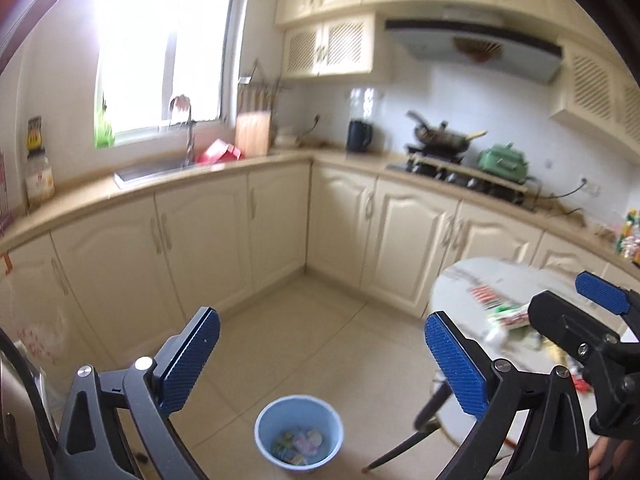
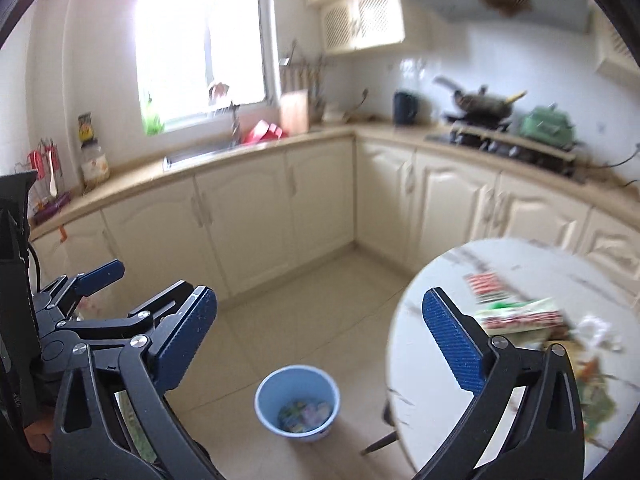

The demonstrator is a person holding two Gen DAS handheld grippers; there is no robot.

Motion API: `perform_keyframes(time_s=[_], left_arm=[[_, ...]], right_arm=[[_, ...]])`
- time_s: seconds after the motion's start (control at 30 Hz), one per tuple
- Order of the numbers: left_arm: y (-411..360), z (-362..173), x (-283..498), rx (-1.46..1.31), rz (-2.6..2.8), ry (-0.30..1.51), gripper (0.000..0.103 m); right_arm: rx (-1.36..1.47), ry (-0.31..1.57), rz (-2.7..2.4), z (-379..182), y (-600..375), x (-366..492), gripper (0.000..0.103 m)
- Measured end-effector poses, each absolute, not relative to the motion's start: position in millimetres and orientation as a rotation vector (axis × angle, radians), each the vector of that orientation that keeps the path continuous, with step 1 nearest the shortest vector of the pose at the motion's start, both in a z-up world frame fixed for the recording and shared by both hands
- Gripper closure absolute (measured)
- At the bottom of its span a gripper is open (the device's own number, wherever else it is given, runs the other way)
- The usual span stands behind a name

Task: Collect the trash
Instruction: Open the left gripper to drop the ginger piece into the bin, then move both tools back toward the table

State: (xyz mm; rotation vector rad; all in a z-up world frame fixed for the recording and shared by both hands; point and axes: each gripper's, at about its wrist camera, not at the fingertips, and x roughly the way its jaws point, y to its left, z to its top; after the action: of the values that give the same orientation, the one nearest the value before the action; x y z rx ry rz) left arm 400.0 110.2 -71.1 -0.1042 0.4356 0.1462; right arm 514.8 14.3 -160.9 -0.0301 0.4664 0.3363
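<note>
A light blue bin (image 1: 299, 432) stands on the tiled floor and holds several wrappers; it also shows in the right wrist view (image 2: 298, 402). A round white marble table (image 2: 432, 312) at right carries a heap of wrappers and packets (image 2: 520, 316), also seen in the left wrist view (image 1: 508, 316). My left gripper (image 1: 324, 360) is open and empty, held above the bin. My right gripper (image 2: 320, 344) is open and empty, its right finger over the table's left edge. The right gripper also shows in the left wrist view (image 1: 568, 312), above the table.
Cream kitchen cabinets (image 1: 276, 224) run along the back and right under a counter with a sink (image 1: 160, 168), a kettle (image 1: 359, 136) and a stove with a wok (image 1: 444, 140). The table's dark legs (image 1: 428, 416) stand just right of the bin.
</note>
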Motion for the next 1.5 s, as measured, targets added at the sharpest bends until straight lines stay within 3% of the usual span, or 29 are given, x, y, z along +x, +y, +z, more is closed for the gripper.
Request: perform_keyframes(time_s=[0.43,0.8,1.3,1.5], left_arm=[[22.0,-67.5,191.7,-0.019,0.063,0.185,0.001],[-4.0,-104.2,109.5,0.018,0.000,0.088,0.001],[-33.8,-107.9,165.6,0.070,-0.093,0.123,0.001],[-43.5,-123.6,227.9,0.083,-0.107,0.259,0.001]], right_arm=[[-0.015,0.227,0.137,-80.1,-56.9,379.6,0.000],[0.003,0.102,0.006,-50.3,-95.8,311.3,0.000],[0.020,0.125,-0.105,-62.5,-147.3,314.3,0.000],[0.064,0.198,-0.152,-86.8,-184.7,339.1,0.000]])
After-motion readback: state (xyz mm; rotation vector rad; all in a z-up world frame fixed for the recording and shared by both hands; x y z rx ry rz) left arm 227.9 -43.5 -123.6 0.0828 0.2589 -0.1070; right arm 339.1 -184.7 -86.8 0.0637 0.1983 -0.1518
